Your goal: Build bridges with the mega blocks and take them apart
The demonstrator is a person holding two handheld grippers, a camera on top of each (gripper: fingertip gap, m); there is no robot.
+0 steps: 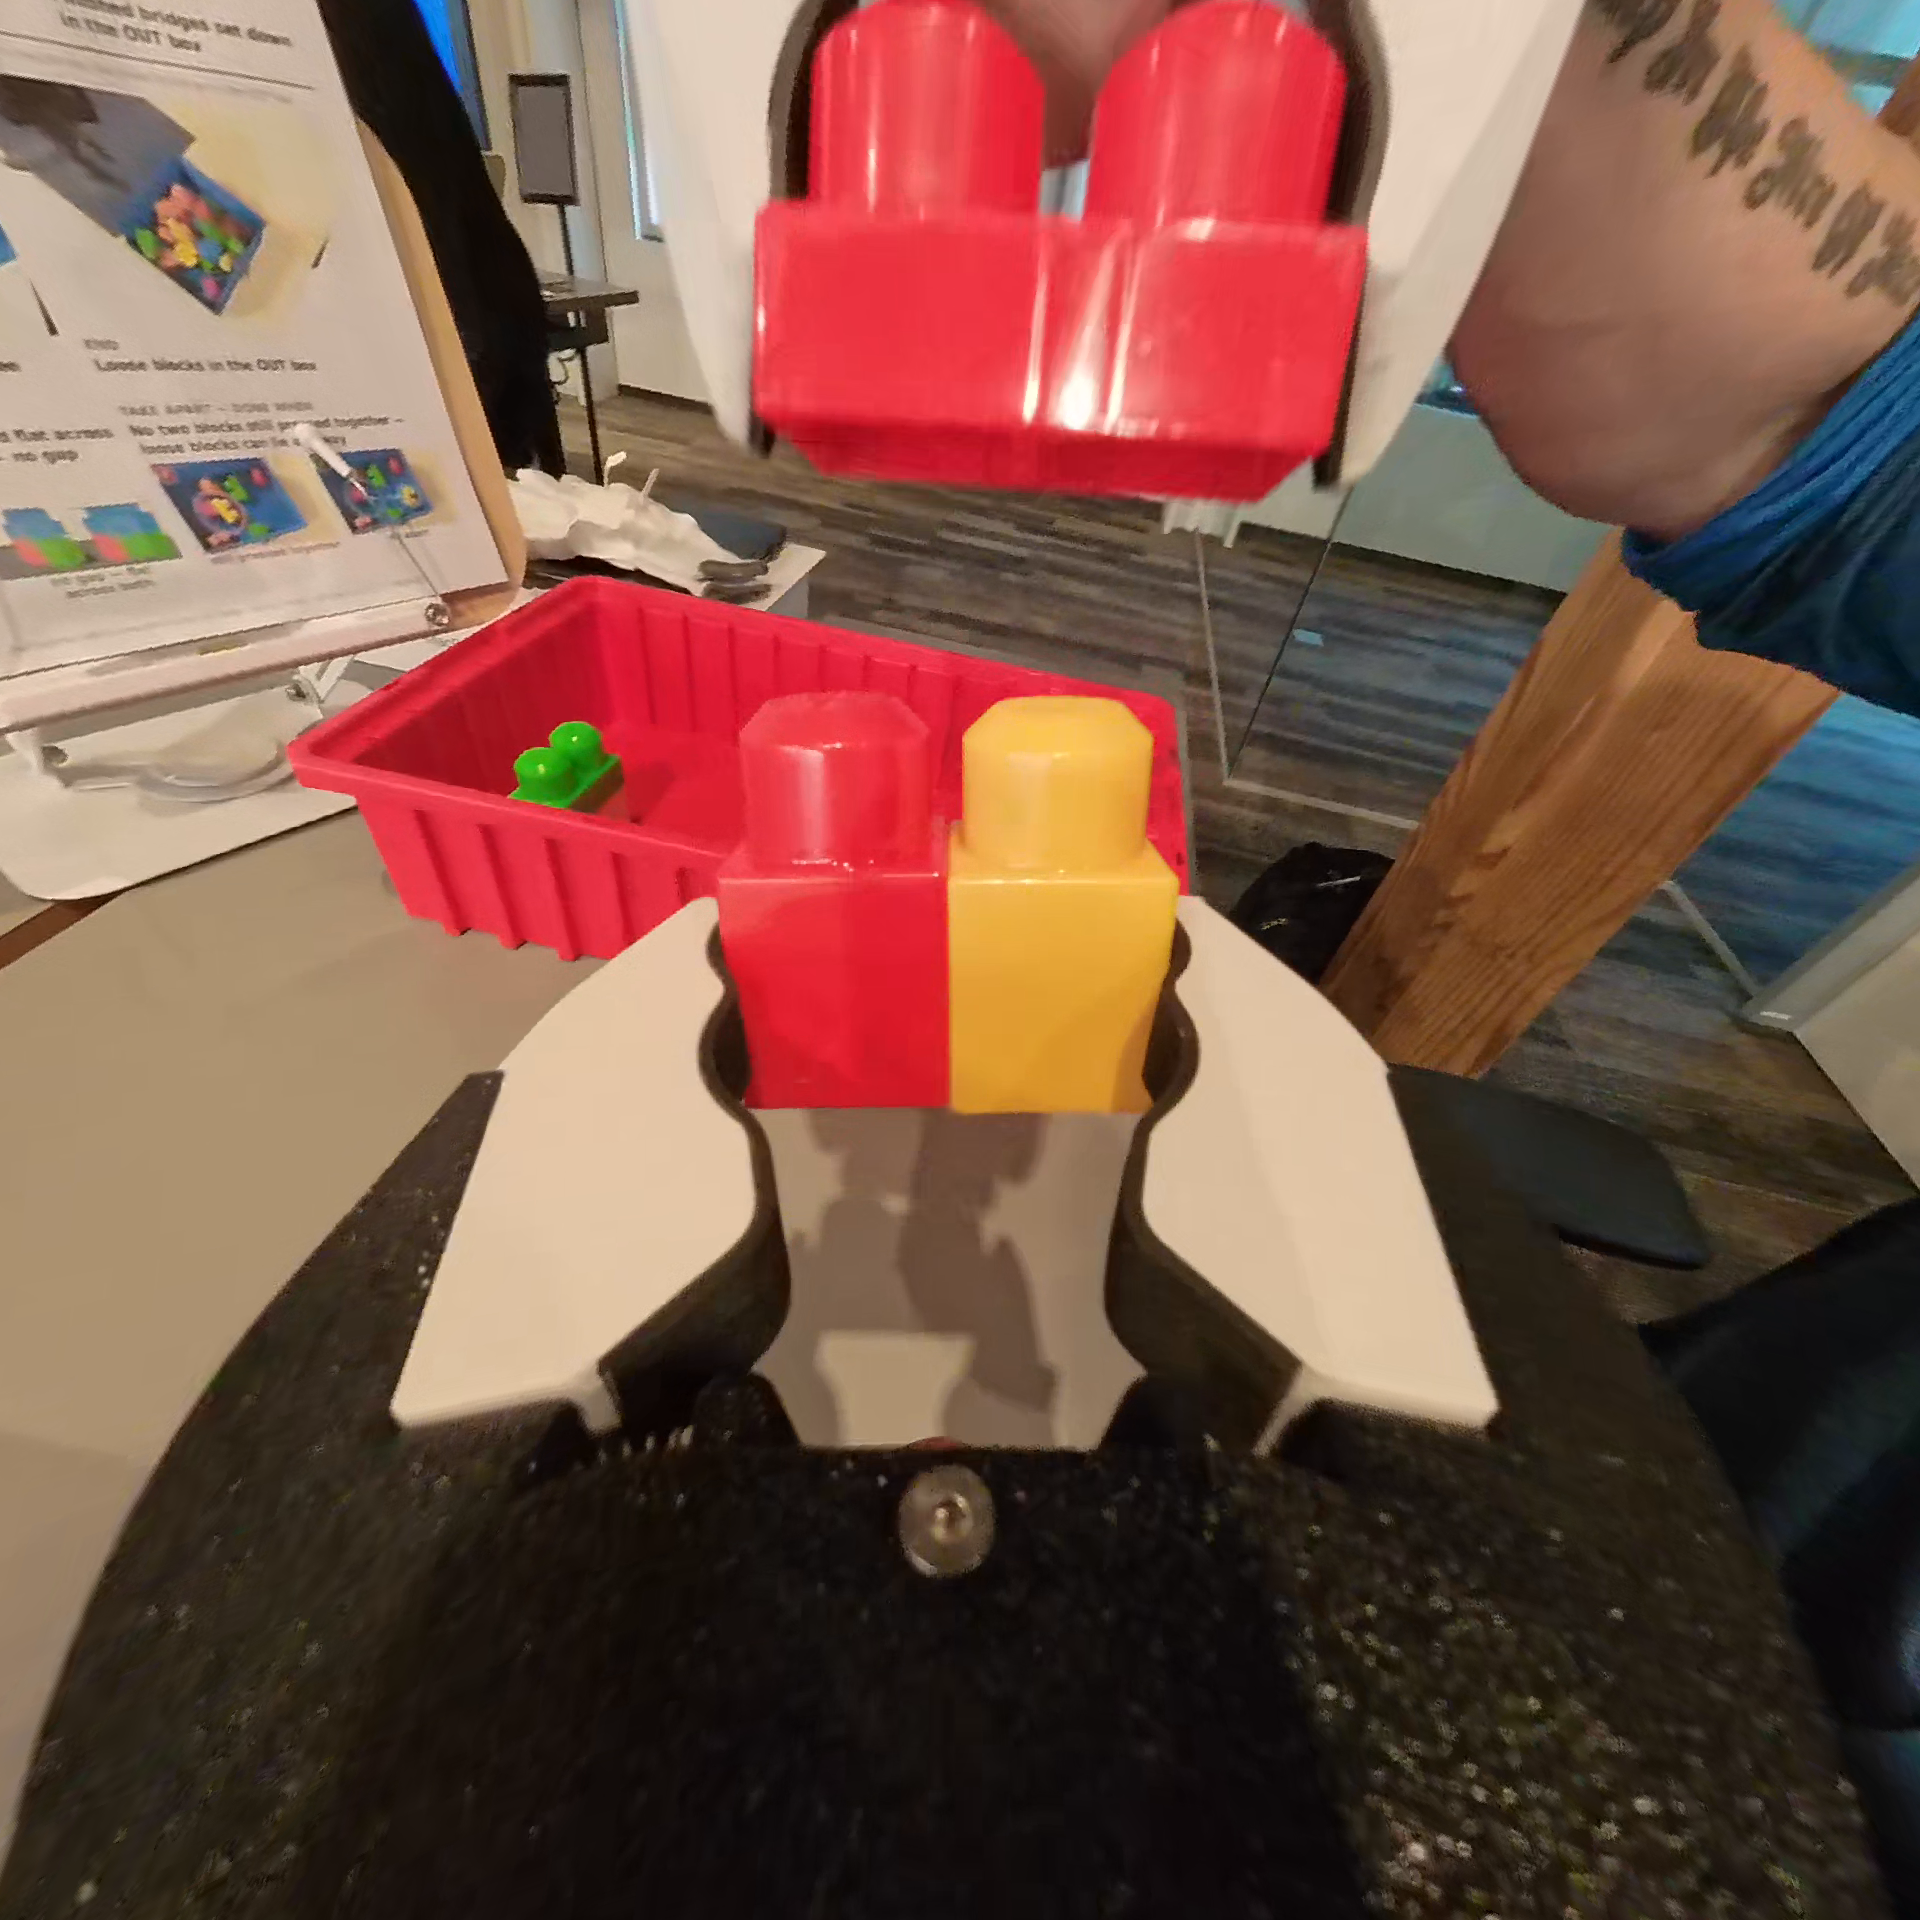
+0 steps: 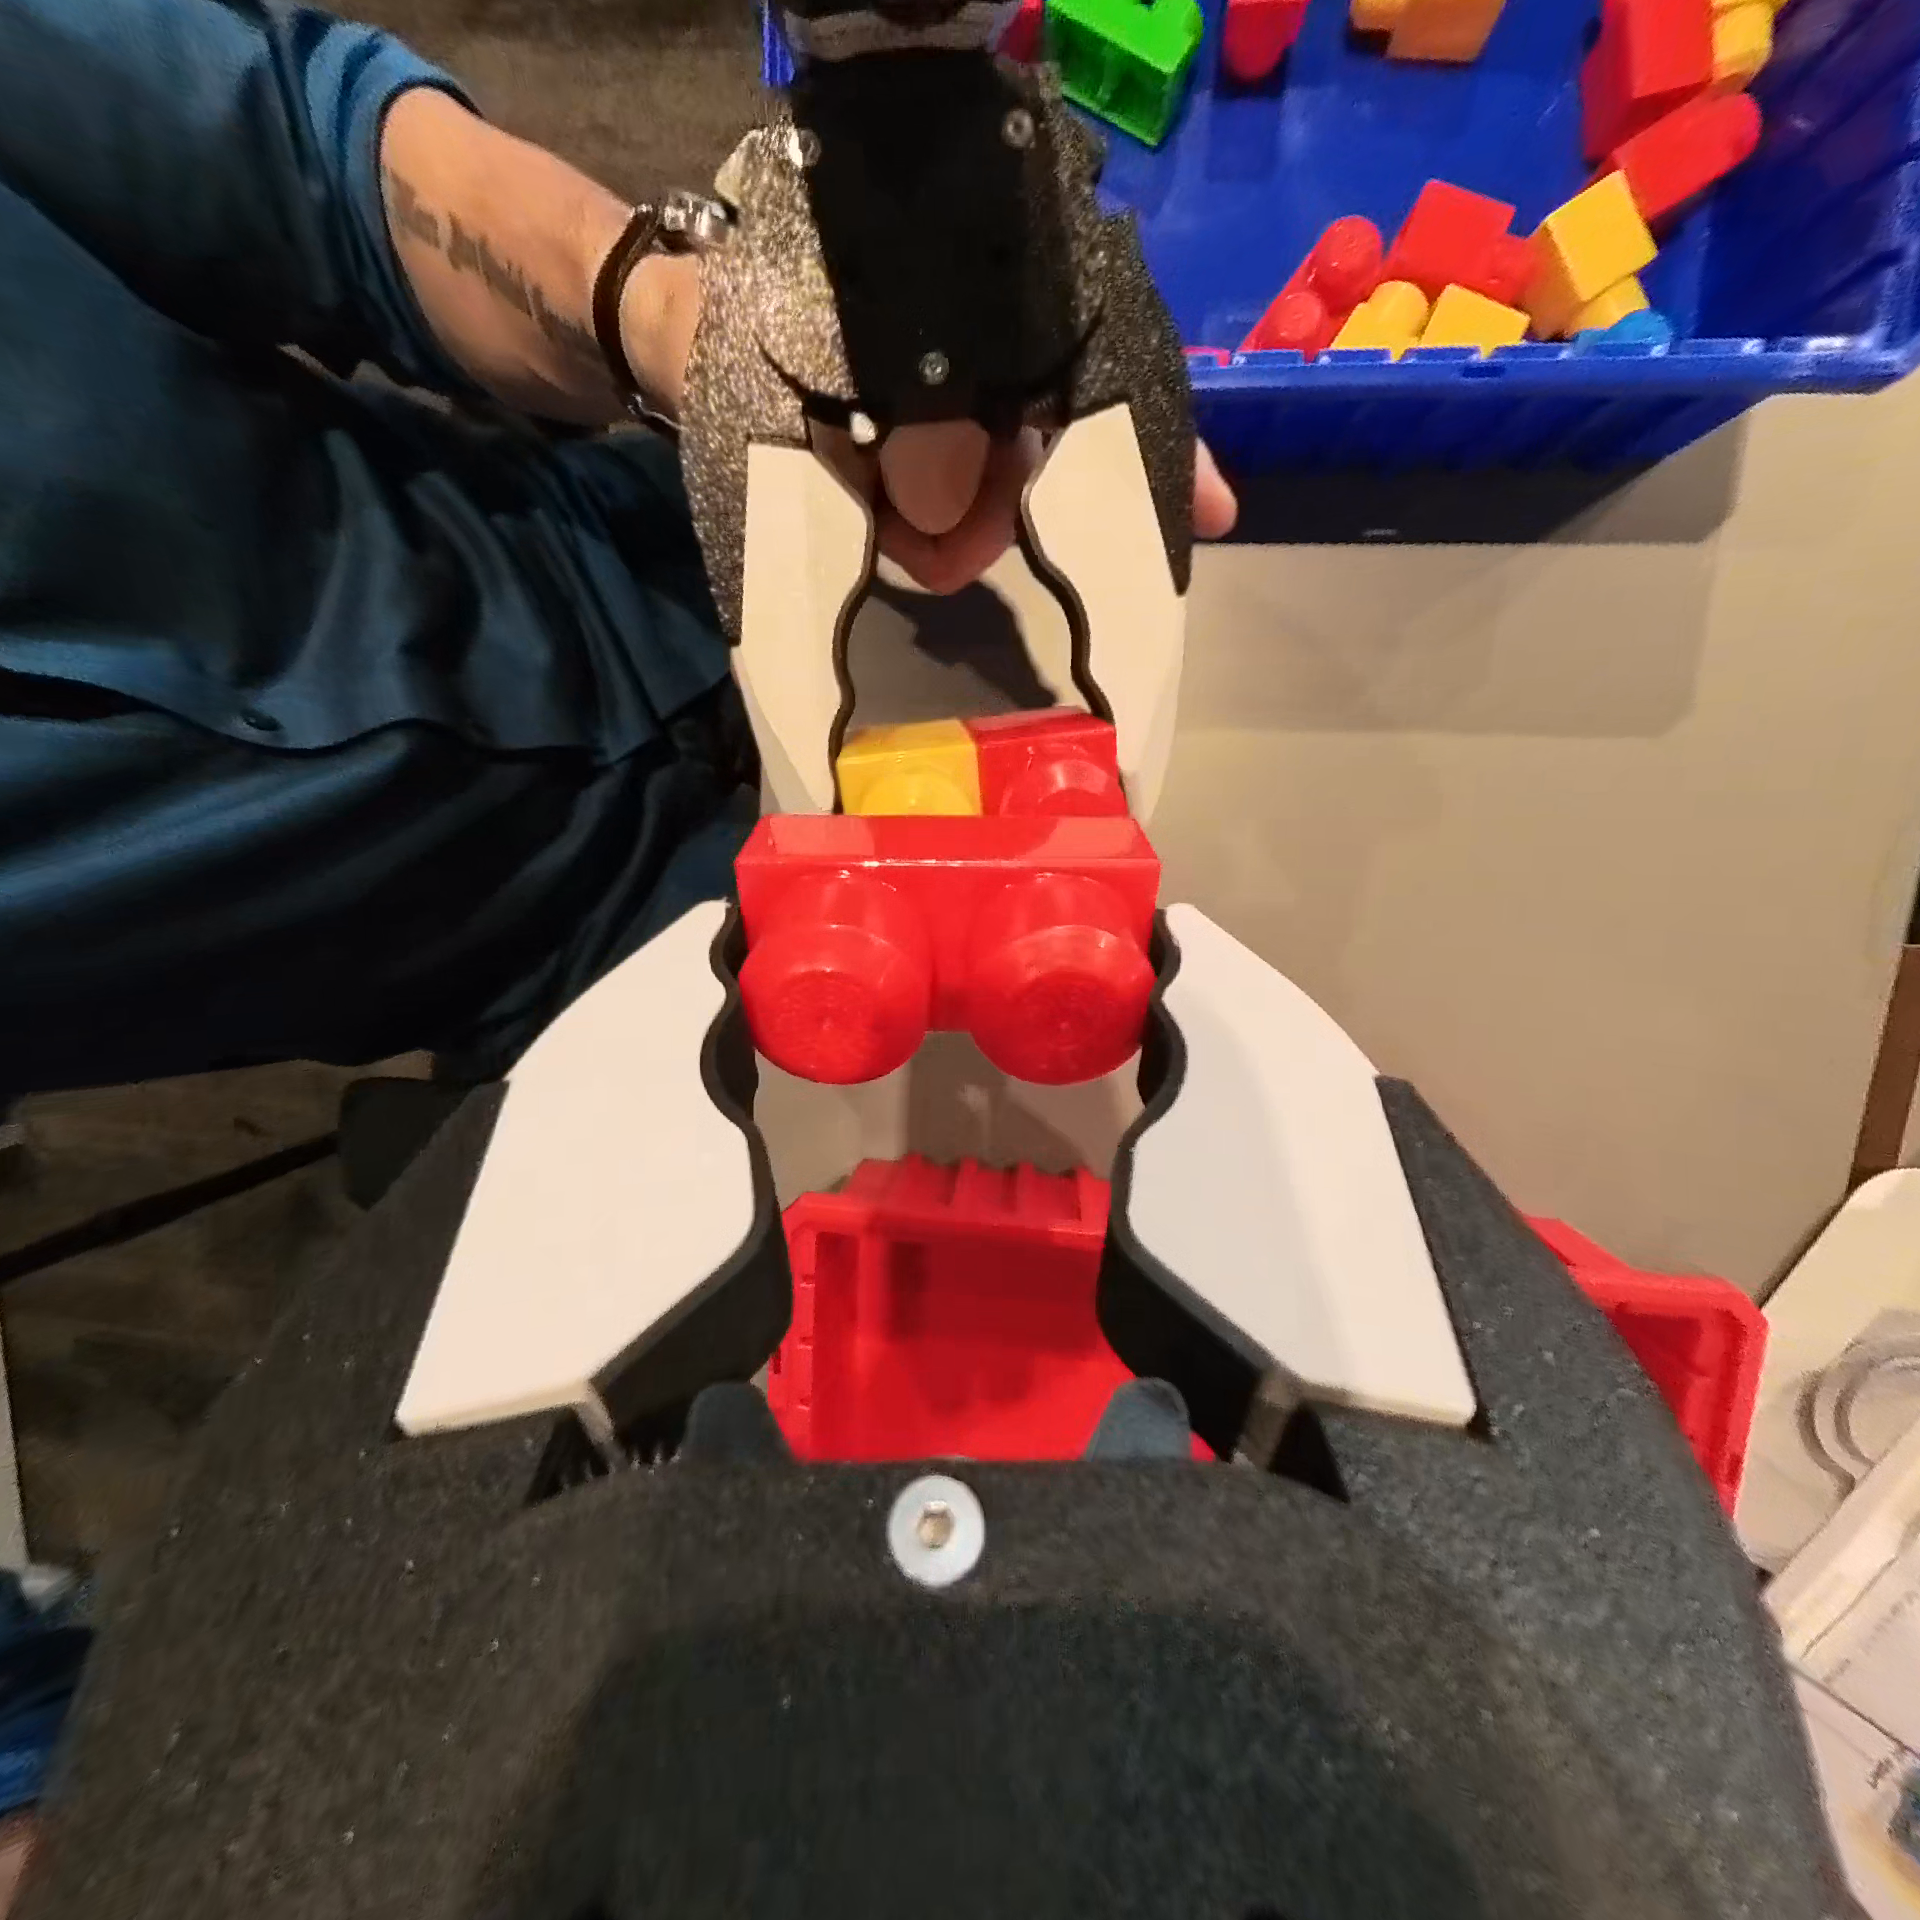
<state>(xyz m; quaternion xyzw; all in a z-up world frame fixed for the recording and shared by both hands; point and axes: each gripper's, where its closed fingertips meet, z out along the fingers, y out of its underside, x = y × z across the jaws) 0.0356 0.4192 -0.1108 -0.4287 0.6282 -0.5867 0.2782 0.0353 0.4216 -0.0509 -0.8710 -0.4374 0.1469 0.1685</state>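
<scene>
My left gripper is shut on two single-stud blocks held side by side, a red block and a yellow block, studs up. My right gripper is shut on a red two-stud block. In the left wrist view that red two-stud block hangs above the pair with a clear gap. In the right wrist view the left gripper with the yellow block and red block sits just beyond the two-stud block.
A red bin on the table holds a green block. A blue bin holds several loose blocks. An instruction board stands at the left. A wooden post and the person's arm are at the right. My right fingertips sit around 7 cm from my left ones.
</scene>
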